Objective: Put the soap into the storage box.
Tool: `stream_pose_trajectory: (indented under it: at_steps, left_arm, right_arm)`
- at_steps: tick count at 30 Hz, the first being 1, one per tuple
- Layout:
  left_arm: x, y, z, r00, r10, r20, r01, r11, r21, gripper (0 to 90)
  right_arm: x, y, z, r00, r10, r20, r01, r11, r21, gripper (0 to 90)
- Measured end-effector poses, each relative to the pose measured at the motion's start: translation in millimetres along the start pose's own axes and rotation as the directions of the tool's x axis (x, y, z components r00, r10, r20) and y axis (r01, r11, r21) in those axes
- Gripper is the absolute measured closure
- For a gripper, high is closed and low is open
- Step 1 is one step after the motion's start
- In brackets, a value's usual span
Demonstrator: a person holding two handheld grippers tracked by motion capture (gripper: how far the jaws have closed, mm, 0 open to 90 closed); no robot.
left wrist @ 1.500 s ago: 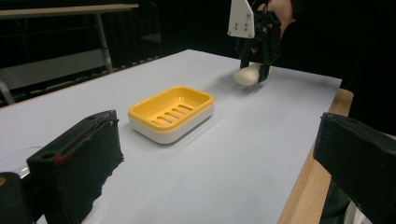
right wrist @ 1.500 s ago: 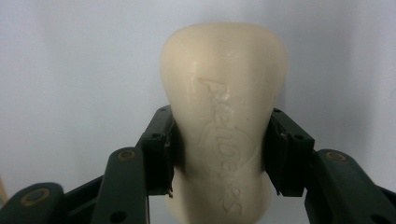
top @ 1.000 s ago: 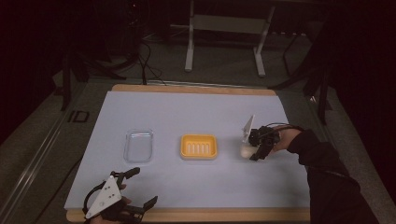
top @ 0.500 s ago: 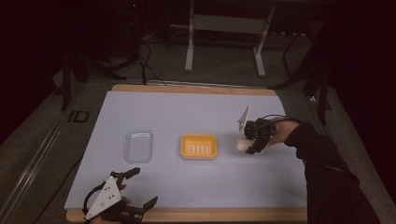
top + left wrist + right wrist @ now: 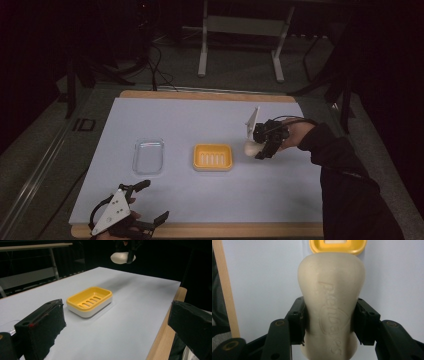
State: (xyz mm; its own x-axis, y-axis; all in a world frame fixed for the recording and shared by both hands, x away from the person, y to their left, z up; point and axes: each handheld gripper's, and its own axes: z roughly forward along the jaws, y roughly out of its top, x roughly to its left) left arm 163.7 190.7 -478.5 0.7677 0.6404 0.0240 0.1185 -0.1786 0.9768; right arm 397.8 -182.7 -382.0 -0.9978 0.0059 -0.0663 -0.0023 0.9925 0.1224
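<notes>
Clearly, the right gripper [image 5: 256,150] is grasping a cream-coloured soap bar [image 5: 331,305], and both pads are pressing on its narrow waist. The bar is looking smooth and matte, wider at its rounded ends and pinched in the middle. In the high view the soap bar [image 5: 251,148] is hanging above the pale blue table cover [image 5: 200,120], just to the right of the yellow soap dish [image 5: 213,157], and it is not touching the dish. In the left gripper view it is showing as a pale oval [image 5: 123,258] against the dark background.

The near end of the bar is being cut off by the lower edge of the right gripper view, and the yellow soap dish [image 5: 337,246] is being cut off at the top there. A clear plastic lid [image 5: 148,156] is lying left of the dish and its edges are hard to make out.

Raised letters are running along the bar, but I cannot read the word with certainty.

The left gripper [image 5: 145,205] is resting at the near edge of the table, with jaws standing wide apart and grasping nothing.
</notes>
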Motion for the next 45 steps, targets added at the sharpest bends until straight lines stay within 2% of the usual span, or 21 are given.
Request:
stream_pose_trajectory:
  at_steps: [9,14,24,34,39,45]
  left_arm:
    - [-0.2,0.2,-0.3,1.0000,0.001,0.004,-0.001,1.0000,-0.001,1.1]
    - [-0.2,0.0,-0.3,1.0000,0.001,0.005,-0.001,1.0000,-0.001,1.1]
    - [-0.7,0.0,-0.5,0.9999,0.004,0.011,-0.004,1.0000,0.002,1.1]
    - [-0.8,0.2,-1.2,0.9999,0.010,0.014,-0.010,0.9999,0.003,1.2]
    - [-0.7,0.1,-1.4,0.9999,0.009,0.013,-0.009,1.0000,0.003,1.2]
    - [-0.9,0.2,-2.0,0.9999,0.009,0.013,-0.009,1.0000,0.001,1.1]
  right_arm:
    - [-0.2,24.2,-0.8,0.9996,-0.027,0.013,0.027,1.000,0.015,49.9]
    - [-0.9,34.4,0.1,0.9989,-0.045,0.009,0.045,0.999,0.000,49.9]
    - [-1.2,53.2,10.3,0.9982,-0.060,0.004,0.060,0.997,0.039,49.9]
    - [-1.7,72.4,15.4,0.9969,-0.079,-0.005,0.079,0.997,0.005,49.9]
    - [-1.2,79.5,16.3,0.9938,-0.111,0.007,0.111,0.994,-0.022,49.9]
    - [-2.3,90.9,19.1,0.9943,-0.106,0.006,0.106,0.994,-0.033,49.9]
